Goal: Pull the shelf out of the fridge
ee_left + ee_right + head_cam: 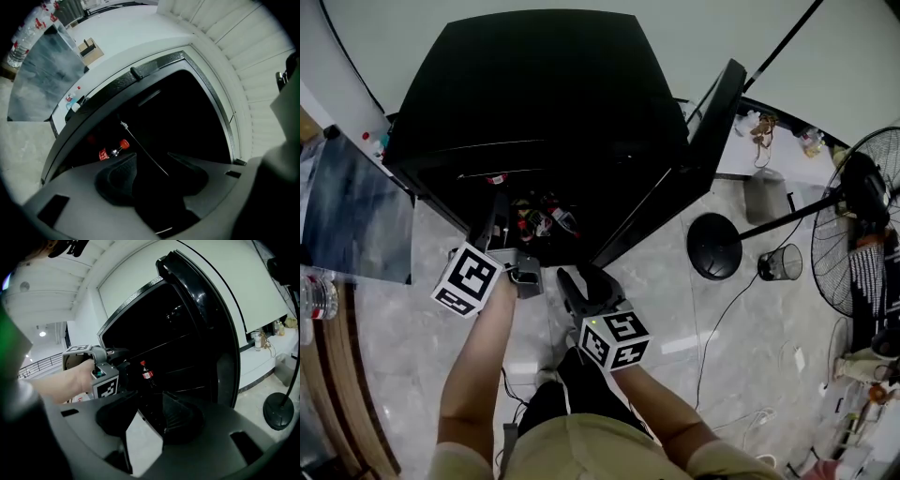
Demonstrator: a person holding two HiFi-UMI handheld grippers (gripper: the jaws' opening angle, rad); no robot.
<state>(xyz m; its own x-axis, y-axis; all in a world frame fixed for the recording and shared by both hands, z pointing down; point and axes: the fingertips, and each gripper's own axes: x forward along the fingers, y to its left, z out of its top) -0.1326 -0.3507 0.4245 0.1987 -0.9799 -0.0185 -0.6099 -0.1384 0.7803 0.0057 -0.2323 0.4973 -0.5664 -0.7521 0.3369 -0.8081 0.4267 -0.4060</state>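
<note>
Nearest: the right gripper (150, 397), of grey moulded plastic with ribbed dark pads. Its jaws are wide apart and empty, with only pale floor and the fridge's lower edge showing between them. It hangs back from the opening, at the person's knee.

Next: the left gripper (152, 157), of the same make. Its jaws are also spread and closed on nothing. It is pushed forward to the mouth of the fridge (544, 84), so it is clearly the nearer of the two to the work.

Item sought: the shelf (143, 147), fully inside the cabinet and not drawn out at all. It shows only as a thin, pale, hard line, wire or glass edge, I cannot tell which. It lies straight ahead of the left jaws and reaches toward their gap without touching either pad. Its long axis appears to run across the opening, so by my reckoning the pull must come straight back toward the person.

Beside it, on the left: a bottle (115, 150), red cap, red label, lying tilted in the dark interior.

Enclosure: the fridge is a glossy black box with an unlit interior. Its door (712, 122) is swung open to the person's right, smooth and curved.

Ground: the floor (412, 309), polished grey marble-pattern tile.
</note>
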